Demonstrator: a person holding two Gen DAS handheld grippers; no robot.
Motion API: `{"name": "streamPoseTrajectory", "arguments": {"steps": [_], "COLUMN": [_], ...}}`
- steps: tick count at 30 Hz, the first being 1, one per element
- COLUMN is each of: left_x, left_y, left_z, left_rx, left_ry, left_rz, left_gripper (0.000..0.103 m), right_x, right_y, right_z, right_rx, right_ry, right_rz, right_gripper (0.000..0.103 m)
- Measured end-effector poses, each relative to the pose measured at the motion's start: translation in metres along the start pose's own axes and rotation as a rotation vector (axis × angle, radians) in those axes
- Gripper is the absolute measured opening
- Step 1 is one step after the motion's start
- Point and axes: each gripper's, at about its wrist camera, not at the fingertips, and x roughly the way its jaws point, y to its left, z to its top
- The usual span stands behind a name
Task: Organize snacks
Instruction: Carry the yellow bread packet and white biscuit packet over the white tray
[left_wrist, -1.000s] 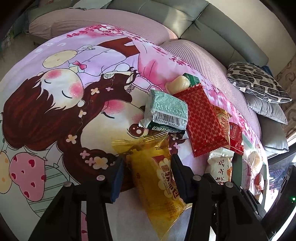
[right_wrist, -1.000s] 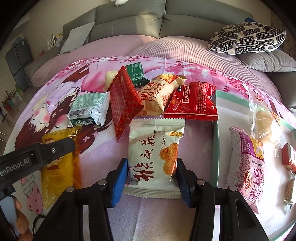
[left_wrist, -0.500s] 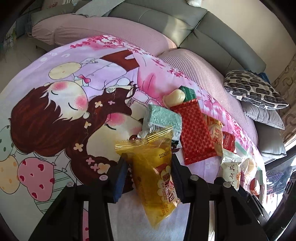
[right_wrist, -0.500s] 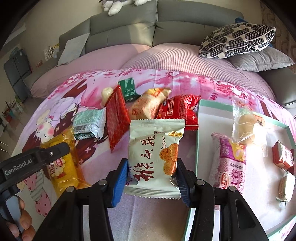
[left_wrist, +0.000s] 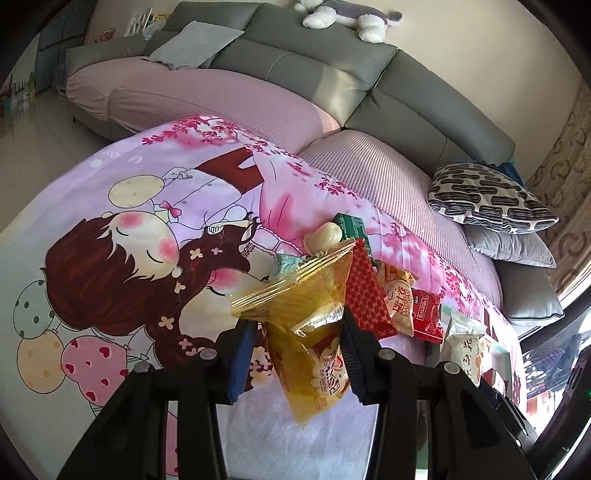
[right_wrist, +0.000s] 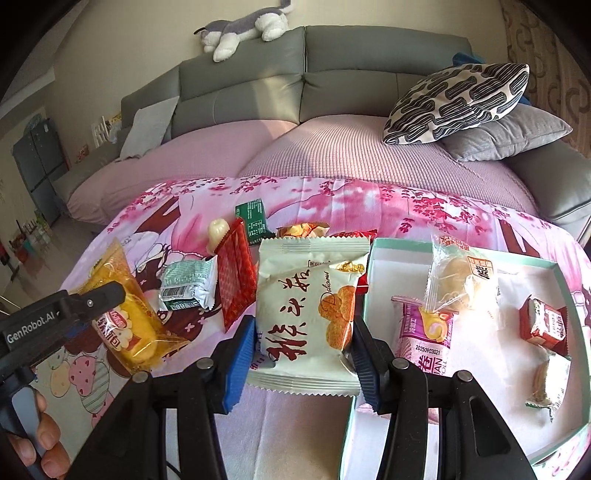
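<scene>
My left gripper (left_wrist: 295, 343) is shut on a yellow snack packet (left_wrist: 314, 332) and holds it above the cartoon-print cloth (left_wrist: 110, 240); it also shows in the right wrist view (right_wrist: 125, 325). My right gripper (right_wrist: 301, 350) is shut on a white snack packet (right_wrist: 306, 306), lifted beside the left wall of a mint-rimmed white box (right_wrist: 509, 369). The box holds a pink packet (right_wrist: 421, 332), a clear-wrapped bun (right_wrist: 454, 284) and small red and white snacks. On the cloth lie a red packet (right_wrist: 236, 284), a green-white packet (right_wrist: 188, 288), a dark green packet (right_wrist: 253, 219) and others.
A grey sofa with a pink cover (right_wrist: 332, 147) runs behind the cloth. A patterned pillow (right_wrist: 458, 99) and a grey cushion (right_wrist: 509, 136) sit at the right. A plush toy (right_wrist: 243, 31) lies on the sofa back.
Both grippers have risen with their packets; the yellow packet and the white packet have come up off the cloth. The right gripper has moved closer to the box.
</scene>
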Motion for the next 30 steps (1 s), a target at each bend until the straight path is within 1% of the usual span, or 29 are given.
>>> {"name": "streamPoseTrajectory", "arguments": {"steps": [8,14,18,24,30], "left_x": [-0.006,-0.007,-0.003,-0.003,-0.003], "left_y": [-0.023,-0.054,-0.078,-0.118,-0.157], "left_z": [-0.004,-0.013,-0.022,-0.037,-0.057], "left_rx": [0.038,0.101,0.154,0.237,0.320], "left_ry": [-0.014,-0.009,0.013,0.041,0.079], "left_rz": [-0.030,-0.085,-0.129,-0.206,-0.291], "left_gripper": [0.045,0.045,0.045,0.045,0.045], "right_x": [-0.010,-0.022,-0.032,-0.051,-0.078], "right_y": [-0.016,-0.043,-0.080,-0.138,-0.178], "right_z": [0.002,0.004,0.001,-0.008,-0.016], "right_rx": [0.037,0.089,0.172,0.299,0.390], "right_ry": [-0.016,-0.044,-0.057,-0.075,-0.113], "right_rz": [-0.005,-0.036,-0.095,-0.218,-0.312], "right_gripper": [0.053,0.053,0.053,0.053,0.053]}}
